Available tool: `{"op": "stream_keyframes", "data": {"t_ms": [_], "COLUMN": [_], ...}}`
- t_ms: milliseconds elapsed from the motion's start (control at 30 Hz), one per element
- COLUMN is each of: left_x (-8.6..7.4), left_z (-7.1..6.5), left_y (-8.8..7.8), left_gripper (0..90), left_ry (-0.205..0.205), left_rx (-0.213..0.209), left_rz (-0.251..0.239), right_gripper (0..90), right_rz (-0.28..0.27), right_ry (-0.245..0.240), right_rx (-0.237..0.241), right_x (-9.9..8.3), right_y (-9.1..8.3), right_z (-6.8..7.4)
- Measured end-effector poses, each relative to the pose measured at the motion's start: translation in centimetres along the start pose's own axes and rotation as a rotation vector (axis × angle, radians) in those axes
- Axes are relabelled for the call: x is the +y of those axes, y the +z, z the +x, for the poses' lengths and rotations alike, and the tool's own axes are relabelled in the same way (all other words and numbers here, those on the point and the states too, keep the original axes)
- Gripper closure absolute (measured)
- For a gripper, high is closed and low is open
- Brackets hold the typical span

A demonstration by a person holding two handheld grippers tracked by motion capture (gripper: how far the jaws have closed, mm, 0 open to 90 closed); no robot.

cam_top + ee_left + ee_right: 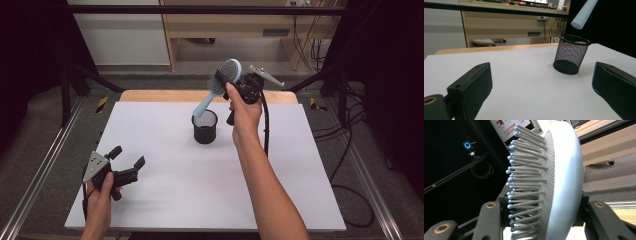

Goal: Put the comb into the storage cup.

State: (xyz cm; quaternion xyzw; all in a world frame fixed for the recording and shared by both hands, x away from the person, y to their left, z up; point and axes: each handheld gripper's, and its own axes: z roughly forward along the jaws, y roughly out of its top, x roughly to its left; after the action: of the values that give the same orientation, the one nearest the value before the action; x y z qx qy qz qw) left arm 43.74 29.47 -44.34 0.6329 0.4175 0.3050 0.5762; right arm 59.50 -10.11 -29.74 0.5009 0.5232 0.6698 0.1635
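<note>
A light blue hairbrush [222,80] hangs tilted over the black mesh cup [205,127], its handle end just above the cup's rim. My right gripper [223,80] is shut on the brush's head, one jaw on the bristle side and one on the smooth back [564,182]. From the left gripper view the handle tip [582,15] floats above the cup [571,53]. My left gripper [128,159] rests on the white mat near the front left corner, its jaws open with nothing between them [541,85].
The white mat [165,170] covers the table, with a wooden strip [150,95] at its far edge. A black cable [265,125] trails from the right gripper down over the mat. Metal frame rails [40,170] run along both sides.
</note>
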Motion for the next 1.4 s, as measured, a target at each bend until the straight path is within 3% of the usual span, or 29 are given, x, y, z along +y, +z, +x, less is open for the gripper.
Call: {"op": "stream_keyframes", "data": {"t_ms": [900,1400], "left_x": [0.0,0.0], "left_z": [0.0,0.0], "left_y": [0.0,0.1], "left_gripper": [3.1,3.2], "left_ry": [0.007,0.01], "left_rx": [-0.005,-0.01], "left_rz": [-0.002,-0.002], "right_gripper": [50.5,50.5], "right_rz": [0.007,0.049], "right_ry": [-0.023,-0.079], "right_rx": [-0.032,-0.062], "right_x": [-0.1,-0.9], "right_y": [0.3,1.2], "right_z": [-0.7,-1.1]}}
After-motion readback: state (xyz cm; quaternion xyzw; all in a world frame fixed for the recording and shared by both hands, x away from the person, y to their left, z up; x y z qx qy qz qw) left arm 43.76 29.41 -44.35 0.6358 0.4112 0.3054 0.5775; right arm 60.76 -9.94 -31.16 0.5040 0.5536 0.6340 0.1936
